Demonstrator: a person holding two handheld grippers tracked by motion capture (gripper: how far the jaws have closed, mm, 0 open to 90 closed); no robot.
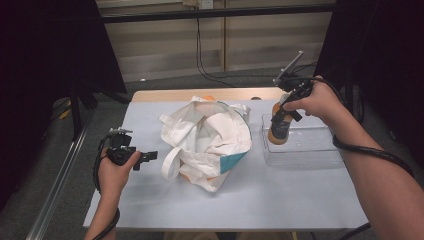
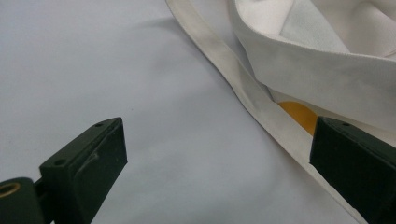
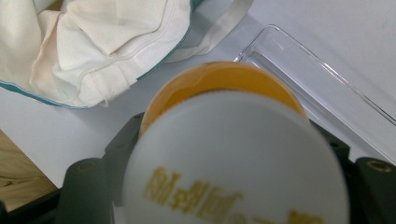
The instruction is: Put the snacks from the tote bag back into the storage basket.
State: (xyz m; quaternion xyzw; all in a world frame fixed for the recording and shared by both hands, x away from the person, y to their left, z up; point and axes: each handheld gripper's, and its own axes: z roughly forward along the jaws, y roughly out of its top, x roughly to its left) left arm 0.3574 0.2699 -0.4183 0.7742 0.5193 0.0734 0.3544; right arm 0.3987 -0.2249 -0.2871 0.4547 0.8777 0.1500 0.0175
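Observation:
A white cloth tote bag (image 1: 207,142) with a teal edge lies crumpled mid-table, orange items showing under it. My right gripper (image 1: 280,125) is shut on an orange bottle (image 1: 277,132) with a white cap (image 3: 233,158), held upright over the left end of a clear plastic tray (image 1: 305,150). In the right gripper view the bottle sits between the jaws, with the tray wall (image 3: 322,70) behind it. My left gripper (image 1: 150,156) stands open just left of the bag, near its strap (image 2: 261,107). An orange patch (image 2: 299,114) peeks from under the cloth.
The grey tabletop (image 1: 280,200) has a wooden strip (image 1: 200,94) along its far edge. Black curtains hang at both sides, and cables run down the back wall. Bare table lies in front of the bag and tray.

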